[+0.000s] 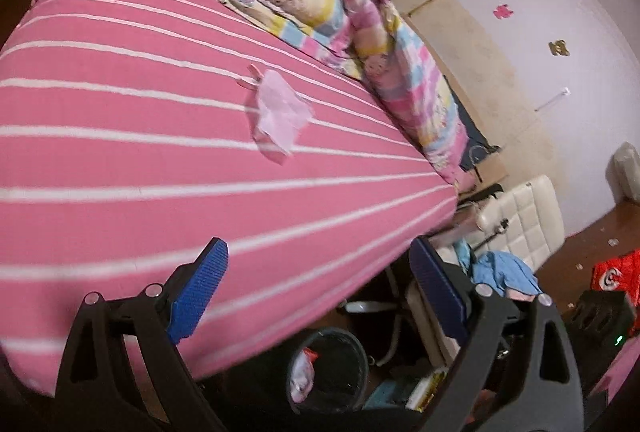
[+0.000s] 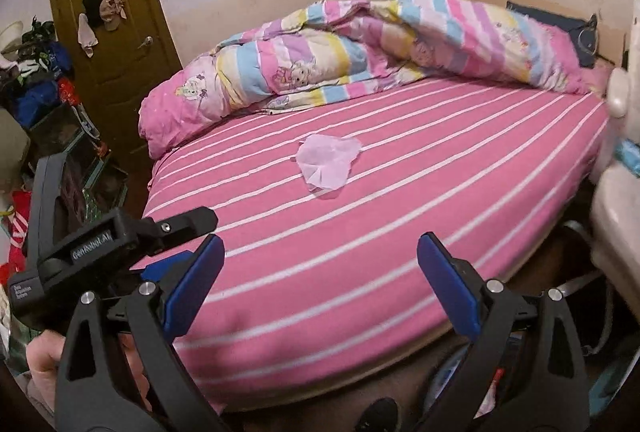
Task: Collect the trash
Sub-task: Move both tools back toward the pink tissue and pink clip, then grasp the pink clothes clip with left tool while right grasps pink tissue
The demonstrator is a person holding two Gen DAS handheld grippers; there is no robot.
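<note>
A crumpled pale pink tissue [image 1: 280, 116] lies in the middle of the pink striped bed [image 1: 120, 160]; it also shows in the right wrist view [image 2: 328, 162]. A black waste bin [image 1: 332, 364] with trash inside stands on the floor below the bed's edge. My left gripper [image 1: 320, 272] is open and empty, over the bed's edge above the bin. My right gripper [image 2: 320, 272] is open and empty, at the near edge of the bed [image 2: 400, 272], short of the tissue. The left gripper's body [image 2: 100, 240] shows at the left of the right wrist view.
A rolled pastel quilt [image 2: 320, 64] lies along the far side of the bed. A cream padded chair [image 1: 528, 220] with blue cloth stands right of the bed. A brown door [image 2: 116, 52] and piled clutter [image 2: 40, 92] are at the left. A red bag [image 1: 616, 272] lies on the floor.
</note>
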